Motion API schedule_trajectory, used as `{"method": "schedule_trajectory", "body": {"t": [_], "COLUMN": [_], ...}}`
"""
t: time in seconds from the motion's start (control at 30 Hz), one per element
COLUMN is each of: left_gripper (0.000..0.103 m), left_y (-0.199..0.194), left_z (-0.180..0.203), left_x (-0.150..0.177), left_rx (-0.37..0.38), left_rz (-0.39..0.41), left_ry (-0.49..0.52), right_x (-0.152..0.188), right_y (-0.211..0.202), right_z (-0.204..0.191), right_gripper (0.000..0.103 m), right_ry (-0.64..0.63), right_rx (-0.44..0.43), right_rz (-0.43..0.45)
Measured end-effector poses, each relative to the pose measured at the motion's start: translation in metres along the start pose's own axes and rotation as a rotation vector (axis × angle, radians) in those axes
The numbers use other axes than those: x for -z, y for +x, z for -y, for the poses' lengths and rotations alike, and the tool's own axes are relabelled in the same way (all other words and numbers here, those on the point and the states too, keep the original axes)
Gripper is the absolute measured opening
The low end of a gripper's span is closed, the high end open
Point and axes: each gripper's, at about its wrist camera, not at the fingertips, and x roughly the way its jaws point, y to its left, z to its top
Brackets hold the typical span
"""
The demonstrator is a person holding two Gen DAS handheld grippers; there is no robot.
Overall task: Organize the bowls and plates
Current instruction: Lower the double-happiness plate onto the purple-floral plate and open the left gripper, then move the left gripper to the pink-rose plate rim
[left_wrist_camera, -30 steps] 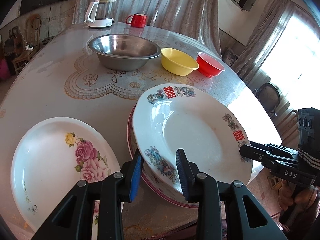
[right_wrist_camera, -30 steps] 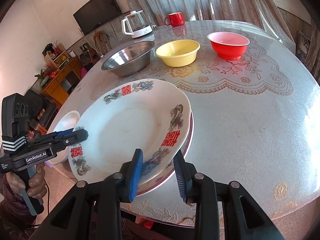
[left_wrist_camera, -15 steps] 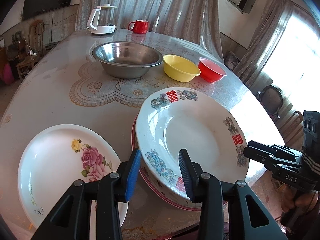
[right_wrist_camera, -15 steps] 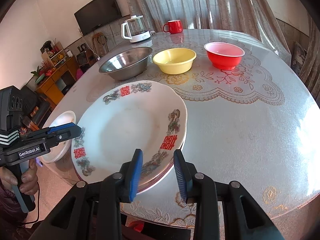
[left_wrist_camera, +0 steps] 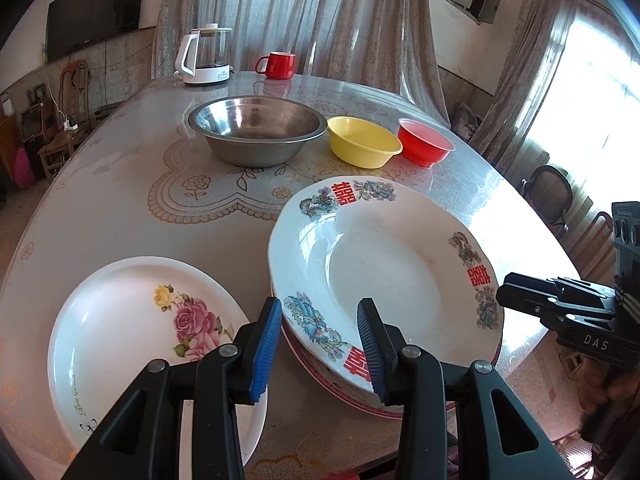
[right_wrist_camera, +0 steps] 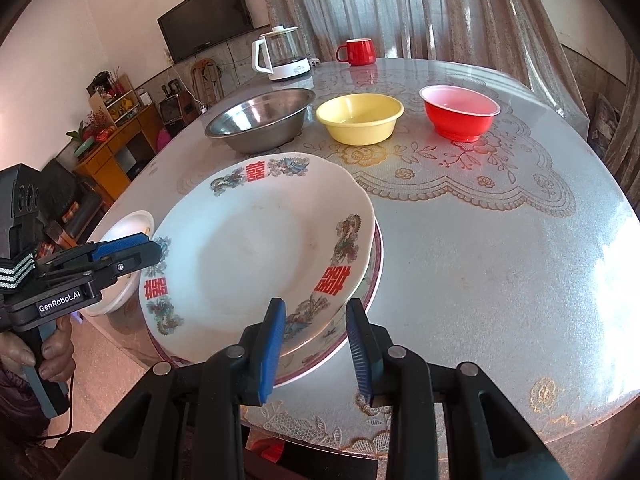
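- Left wrist: the left gripper [left_wrist_camera: 318, 344] has just been opening, its jaws now apart astride the near rim of the dragon plate [left_wrist_camera: 380, 272], which sits on the pink-rimmed plate [left_wrist_camera: 320, 372].
- Right wrist: the right gripper [right_wrist_camera: 316, 350] likewise straddles the rim, seemingly unclamped; if it is jostled, the plate may slide off the table [right_wrist_camera: 500, 260].

Both cameras ride the handheld tools, looking steeply down from close by, from opposite sides; each shows the same dragon plate [left_wrist_camera: 384, 276] [right_wrist_camera: 256, 268] and the other tool.
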Motion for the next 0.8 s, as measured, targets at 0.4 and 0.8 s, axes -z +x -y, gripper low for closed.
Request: {"method": "schedule_trajectory", "body": {"t": [0.4,0.8], "left_gripper": [0.044,0.044], "left_y": [0.007,0.010], "left_z": [-0.001,0.001], "left_x": [-0.003,0.002], "left_rx": [0.015,0.030], "left_rz": [0.003,-0.013], "left_ry": [0.015,0.027], "right_x": [-0.015,-0.026], "right_y": [0.013,0.028], "right_z": [0.009,0.013], "right_gripper": [0.031,0.021], "right_ry": [0.047,0.009], "right_rx": [0.039,0.079], "right_rz": [0.017,0.017]}}
